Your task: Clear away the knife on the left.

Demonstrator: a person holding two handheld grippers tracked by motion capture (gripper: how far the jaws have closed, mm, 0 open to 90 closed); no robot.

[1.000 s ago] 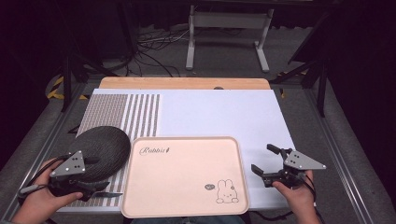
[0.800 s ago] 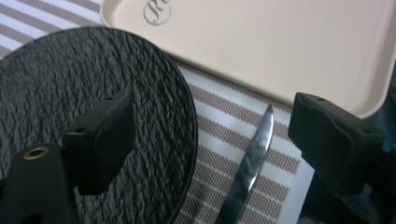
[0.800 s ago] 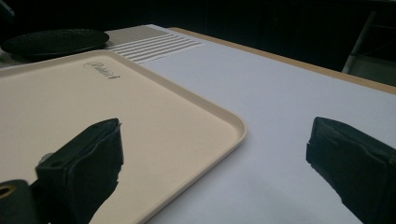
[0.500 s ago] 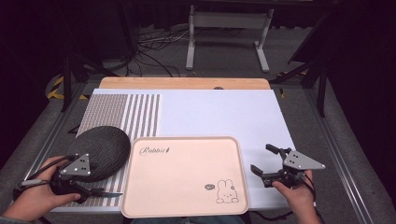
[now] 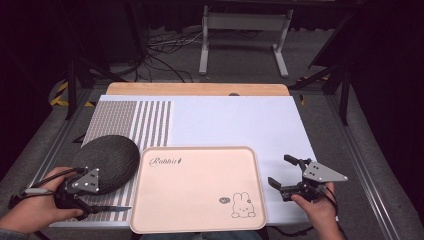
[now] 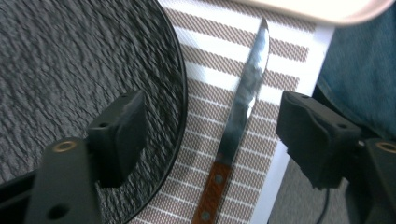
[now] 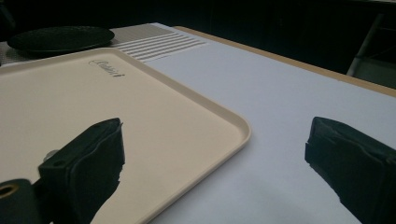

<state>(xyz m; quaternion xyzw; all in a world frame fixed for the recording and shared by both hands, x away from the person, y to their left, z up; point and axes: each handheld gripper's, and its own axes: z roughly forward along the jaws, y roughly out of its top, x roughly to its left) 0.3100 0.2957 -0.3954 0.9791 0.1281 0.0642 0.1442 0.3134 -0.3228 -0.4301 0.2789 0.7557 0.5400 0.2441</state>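
Where it lies: while the left gripper (image 6: 212, 140) is held over it with both jaws spread wide and nothing between them, the knife (image 6: 238, 126) is seen flat on the striped placemat (image 6: 219, 74), just beside the rim of the dark plate (image 6: 70, 60) and near the table's front edge.
Knife in the high view: the knife (image 5: 107, 207) is seen pointing toward the pink tray (image 5: 200, 190), apart from it.
Build: 1 thin metal blade and 1 riveted wooden handle are shown; it is judged stiff, light and unlikely to bend.
Surface: the blade is judged slick and sharp-edged, so a pinch there would probably slip.
Where to hold: the wooden handle is judged the better place, taken across its 2 flat sides.
Risk: because it lies low, the pads may scrape the placemat or nudge the plate.
Right gripper (image 5: 292, 175): it is held beside the tray's right edge, jaws wide apart, empty.
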